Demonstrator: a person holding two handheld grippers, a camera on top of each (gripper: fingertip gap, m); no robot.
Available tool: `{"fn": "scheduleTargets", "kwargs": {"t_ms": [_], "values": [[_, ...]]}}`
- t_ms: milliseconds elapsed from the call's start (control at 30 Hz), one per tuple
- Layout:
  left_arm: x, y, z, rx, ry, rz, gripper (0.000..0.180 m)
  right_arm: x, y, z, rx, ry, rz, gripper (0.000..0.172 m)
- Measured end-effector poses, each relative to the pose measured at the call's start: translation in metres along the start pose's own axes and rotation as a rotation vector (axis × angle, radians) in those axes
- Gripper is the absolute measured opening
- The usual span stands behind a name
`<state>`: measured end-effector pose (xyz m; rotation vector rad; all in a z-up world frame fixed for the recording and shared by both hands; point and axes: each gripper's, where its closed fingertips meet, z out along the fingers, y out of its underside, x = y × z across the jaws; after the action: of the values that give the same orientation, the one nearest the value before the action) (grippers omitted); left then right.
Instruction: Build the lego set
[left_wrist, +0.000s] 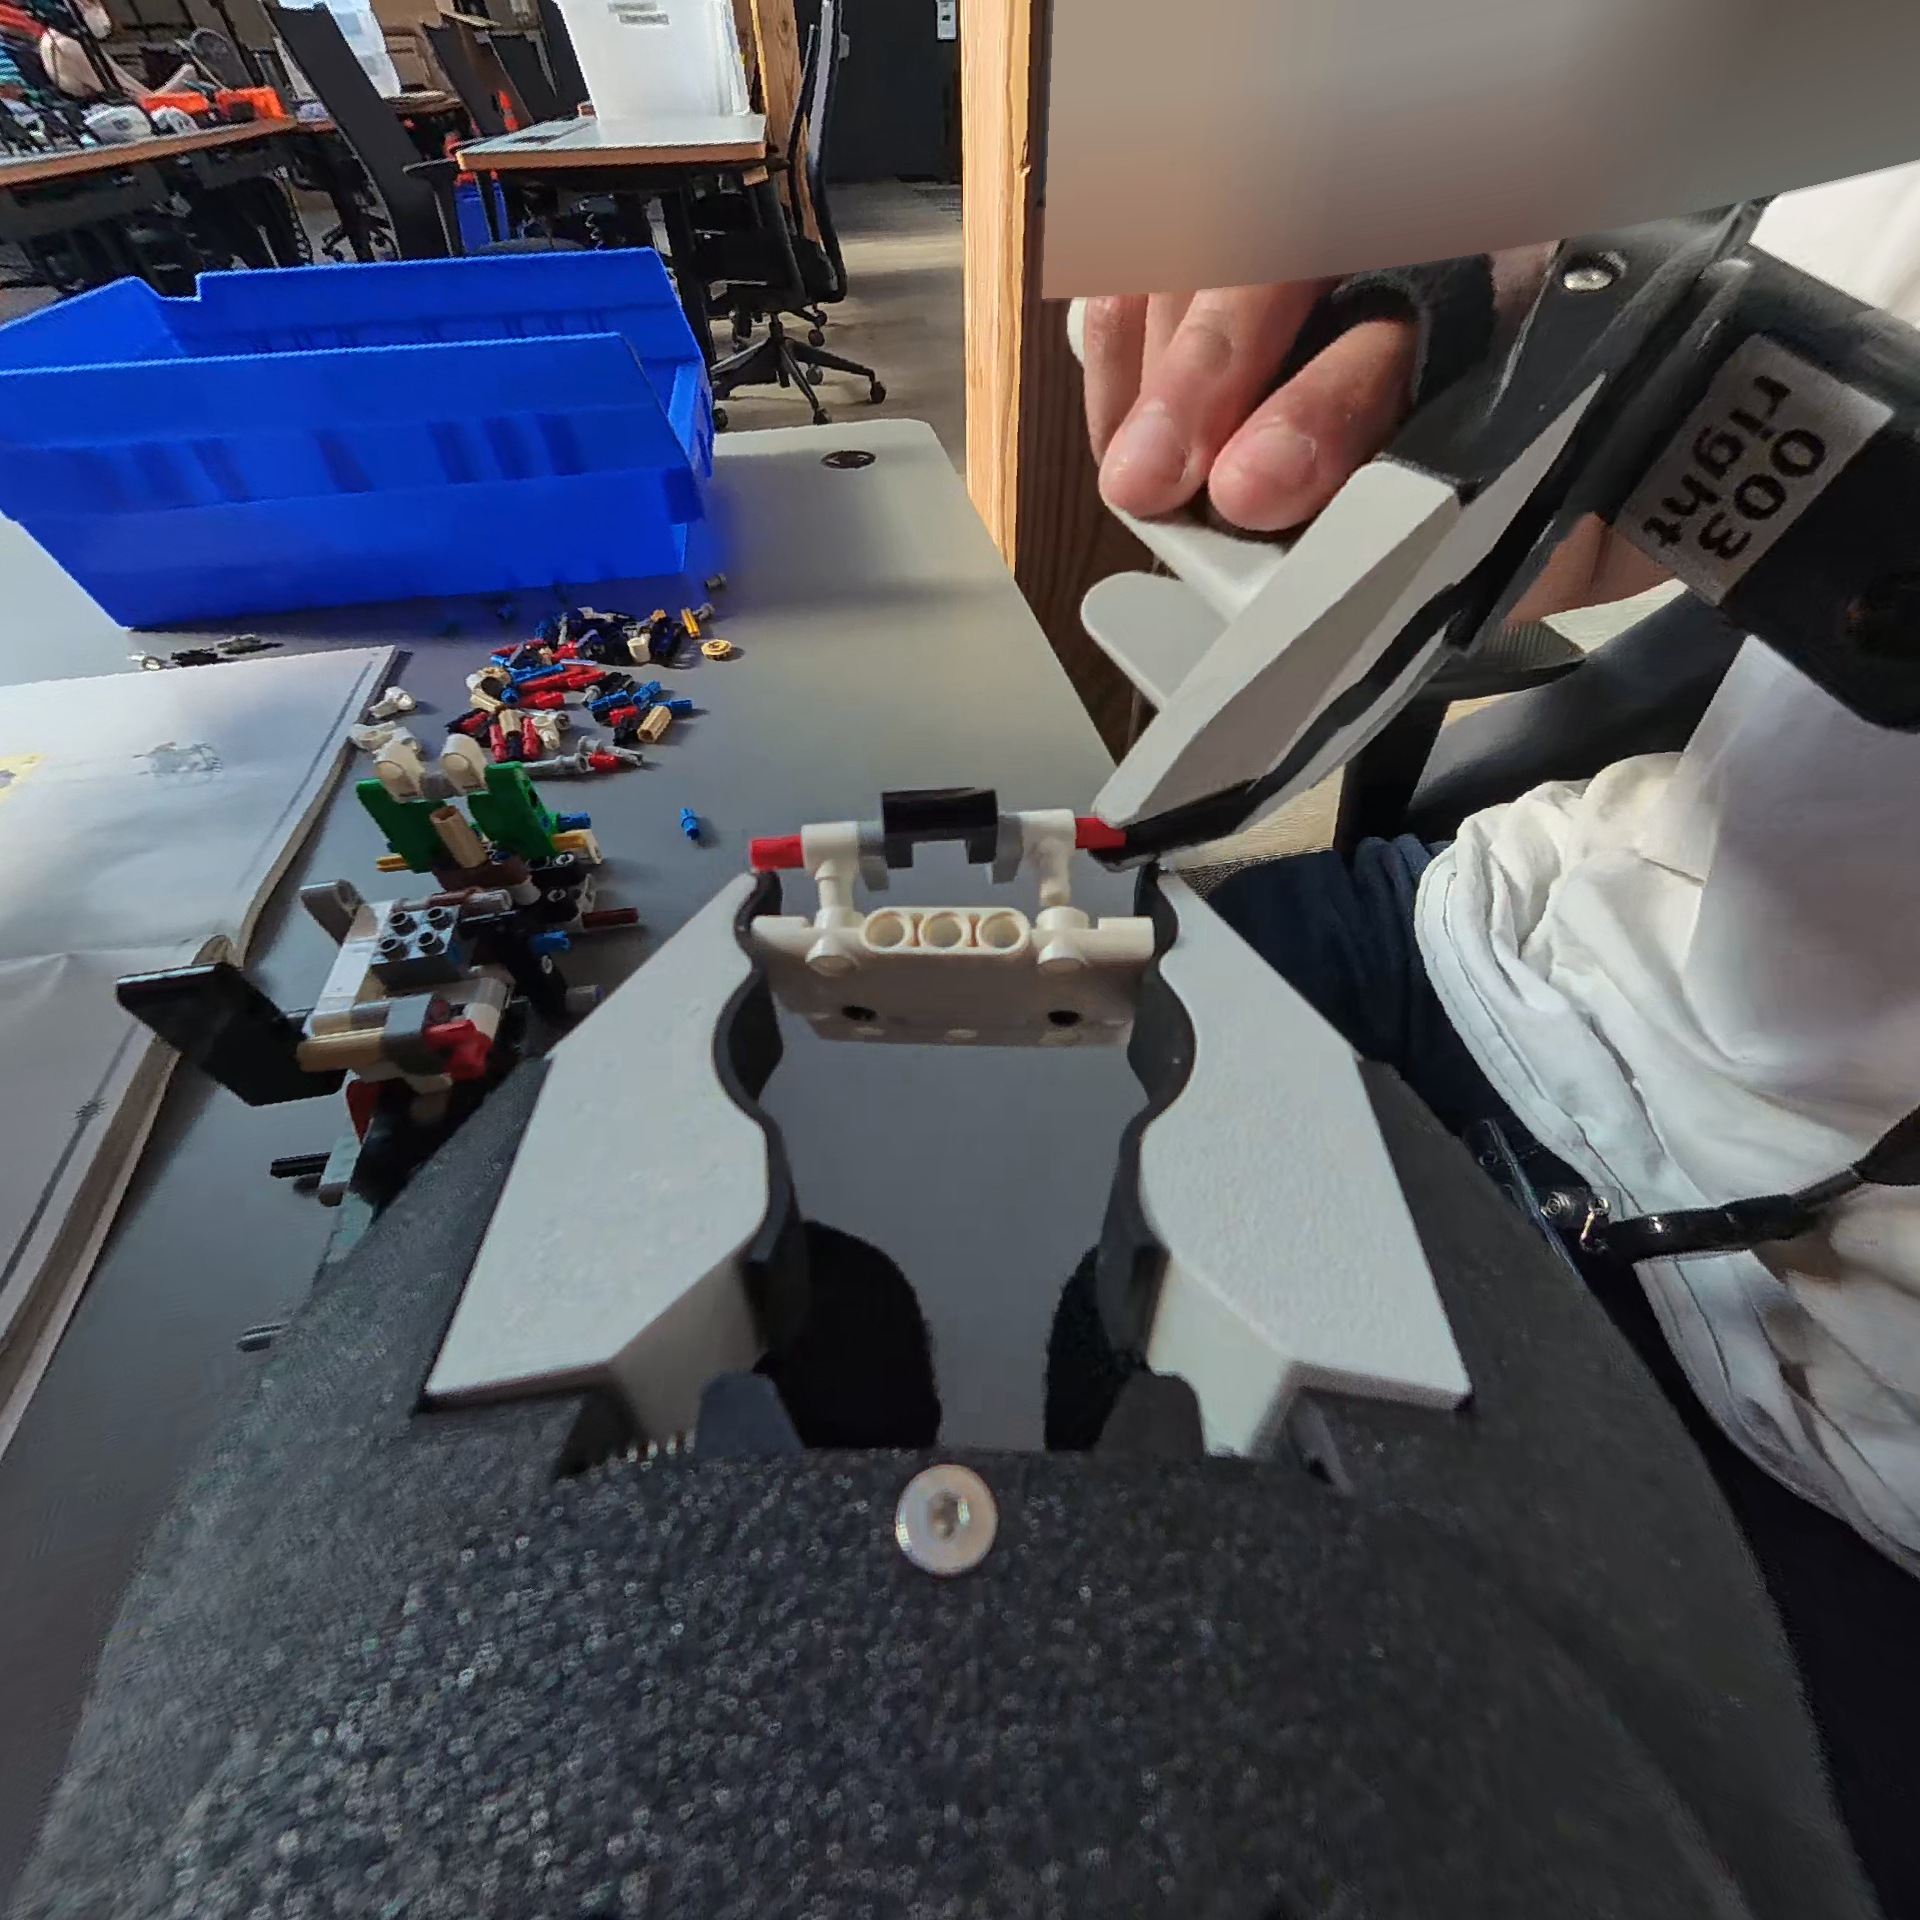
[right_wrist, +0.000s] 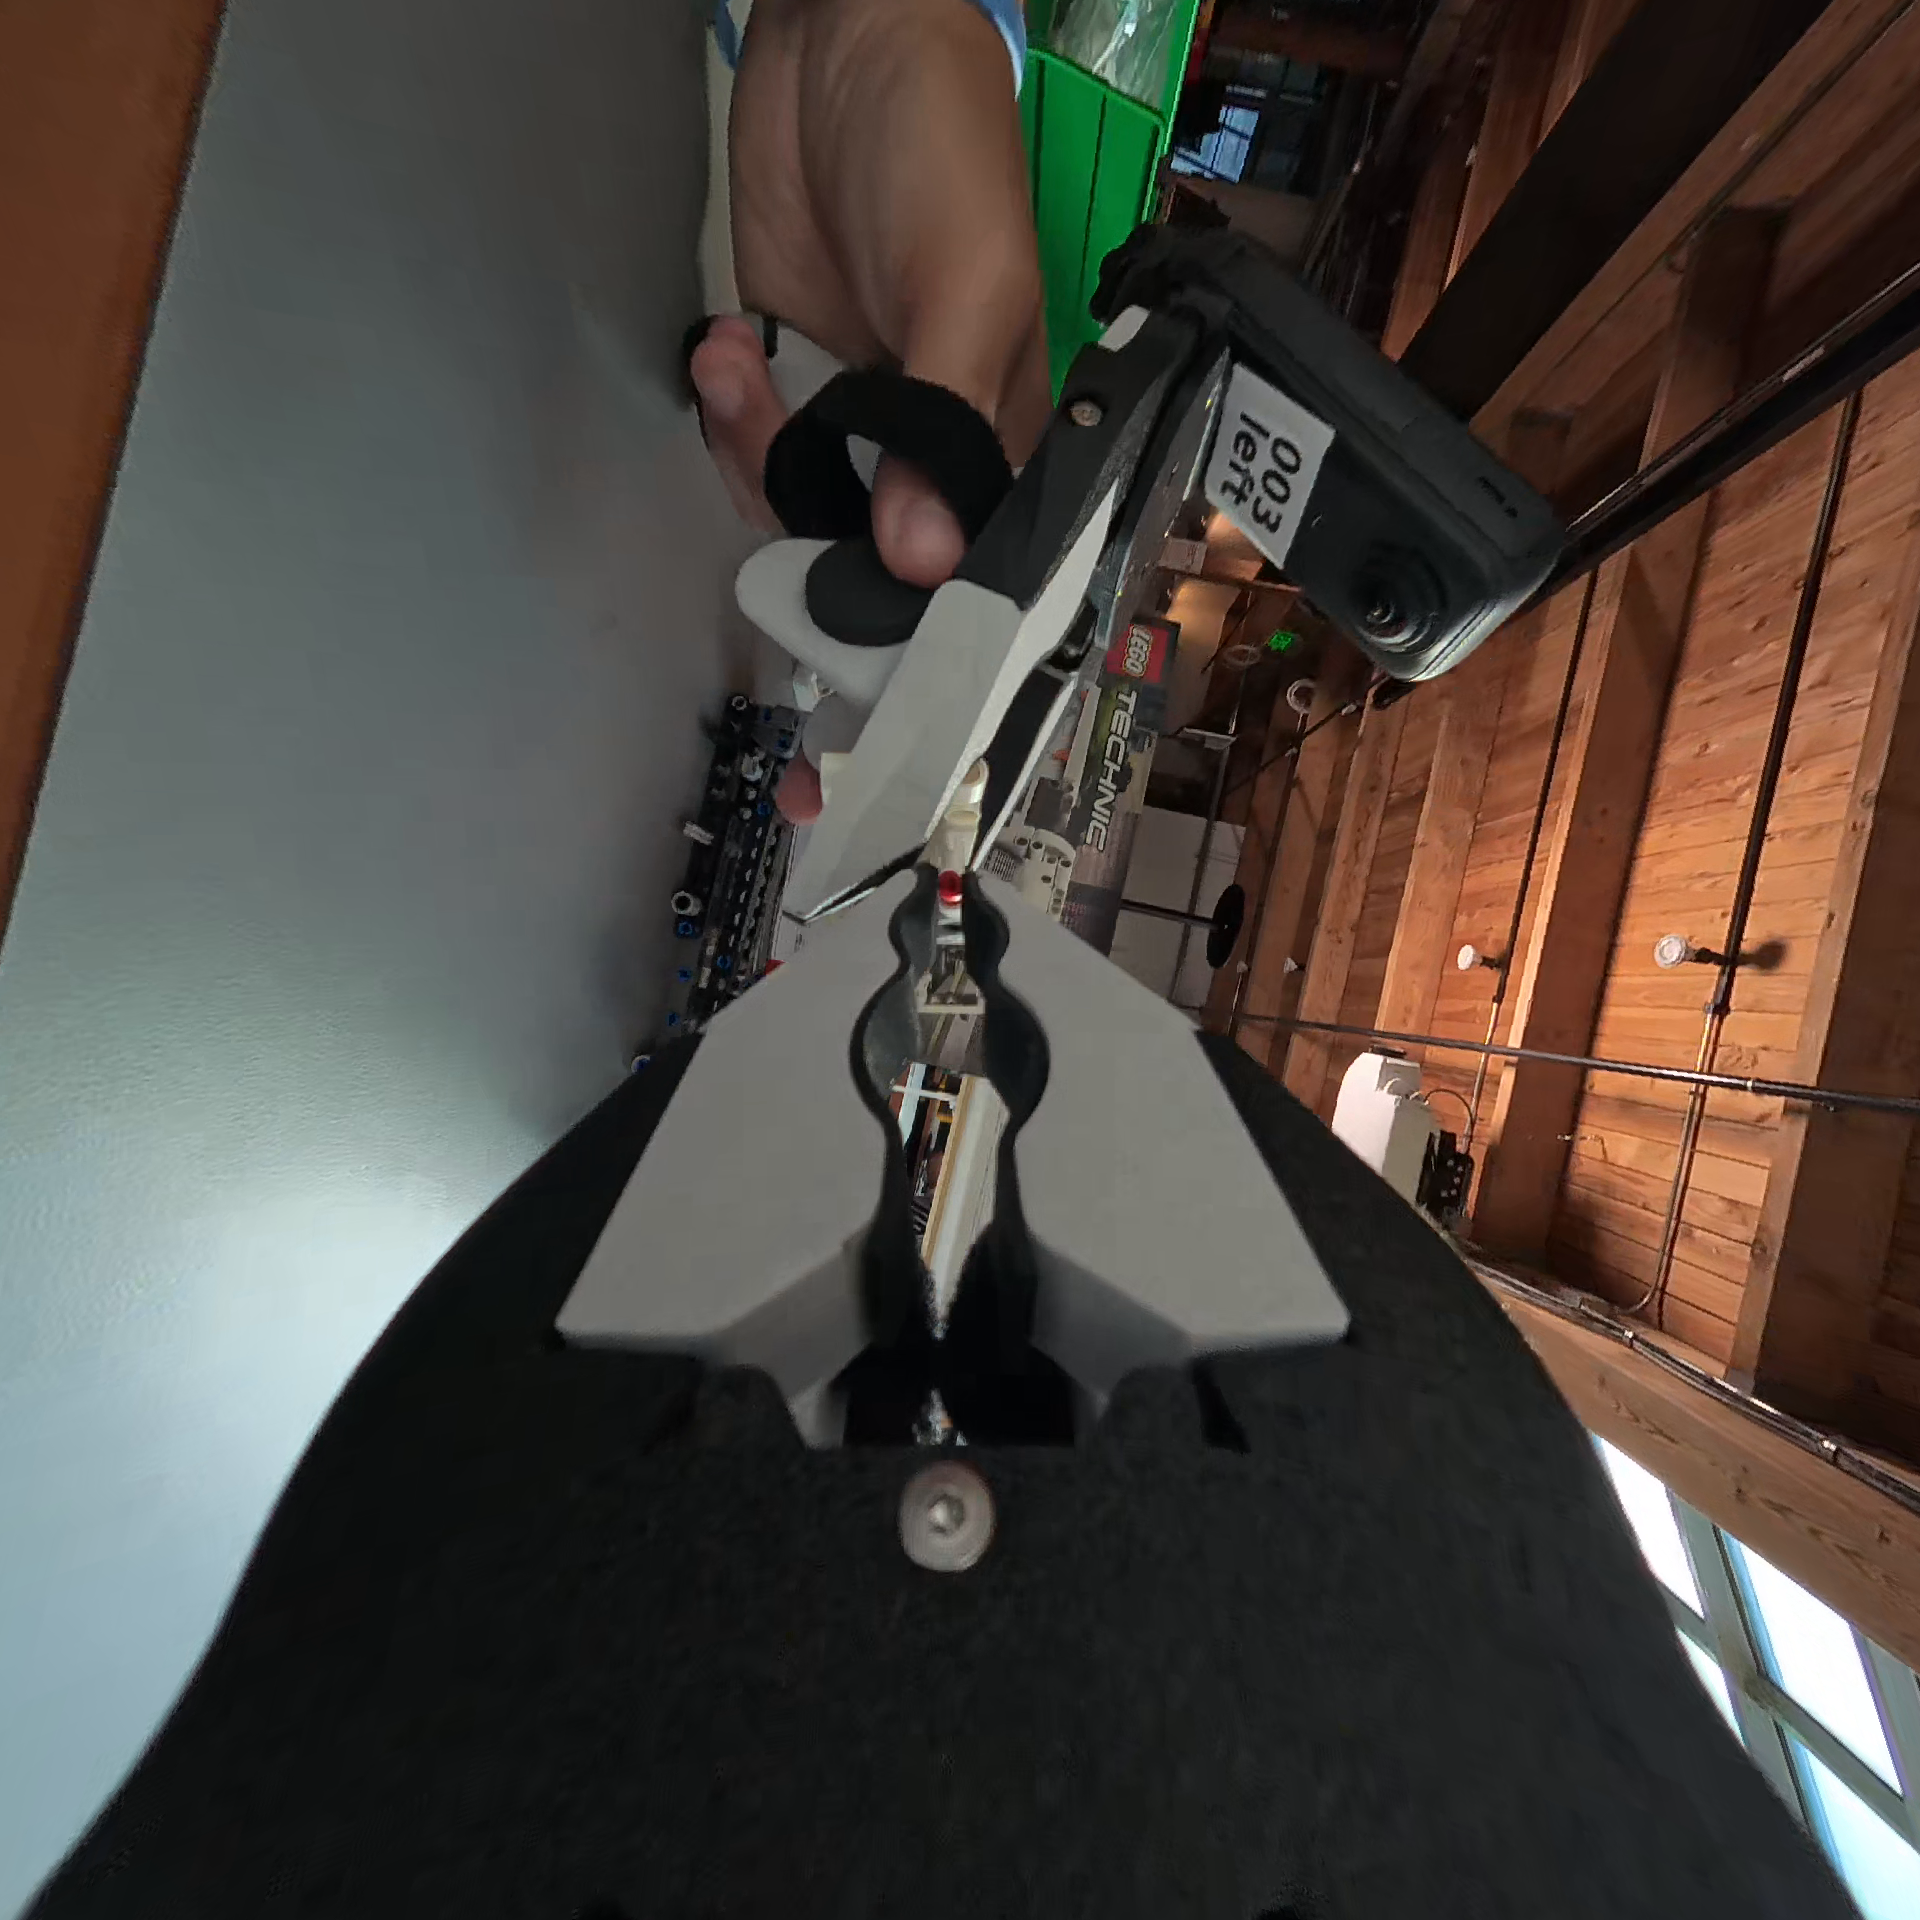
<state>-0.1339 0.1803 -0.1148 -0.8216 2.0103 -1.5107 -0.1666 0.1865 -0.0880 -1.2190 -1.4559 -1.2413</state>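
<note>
Your left gripper (left_wrist: 951, 914) holds a white brick assembly (left_wrist: 945, 977) above the grey bench (left_wrist: 883, 582), its jaws set wide with both pads pressed on the plate's two ends. Along the assembly's top runs a red axle (left_wrist: 774, 852) through white connectors, grey collars and a black piece (left_wrist: 938, 821). Your right gripper (right_wrist: 948, 894) comes in from the bench's right edge, narrowed down and pinching the axle's right-hand red tip (left_wrist: 1099, 833) between its black pads.

To the left of the assembly stands a half-built model (left_wrist: 416, 997) of grey, tan, black and red bricks, with a green piece (left_wrist: 499, 810) just behind it. Farther back a pile of small parts (left_wrist: 582, 686), blue, red, black and tan, is scattered over the middle of the bench, with one blue pin (left_wrist: 690, 823) lying alone between the pile and the assembly. An open booklet (left_wrist: 135, 831) lies along the left edge, and a blue bin (left_wrist: 353, 436) sits at the far left corner. A wooden post (left_wrist: 1003, 312) rises past the far right edge. Nothing stands between the two grippers but the assembly itself.

Each gripper carries a white sticker with printed writing by its camera (right_wrist: 1273, 468). In the right wrist view a printed set box (right_wrist: 1122, 748) stands behind the grippers, and a long black build (right_wrist: 743, 862) lies on the bench.
</note>
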Motion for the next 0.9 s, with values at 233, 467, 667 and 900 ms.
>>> {"fn": "scheduleTargets", "kwargs": {"t_ms": [233,467,667,900], "values": [[0.015,-0.013,-0.004,0.081,0.121,-0.074,0.065,0.014,-0.009,-0.005,0.209,-0.009,0.192,0.002],[0.017,-0.03,-0.015,0.209,0.251,-0.274,0.065,0.037,-0.009,0.003,0.346,-0.053,0.488,0.001],[0.02,-0.047,-0.026,0.319,0.395,-0.44,0.065,0.053,-0.013,0.012,0.511,-0.182,0.602,0.004],[0.019,-0.062,-0.042,0.429,0.509,-0.543,0.065,0.071,-0.019,0.032,0.6,-0.35,0.719,0.004]]}}
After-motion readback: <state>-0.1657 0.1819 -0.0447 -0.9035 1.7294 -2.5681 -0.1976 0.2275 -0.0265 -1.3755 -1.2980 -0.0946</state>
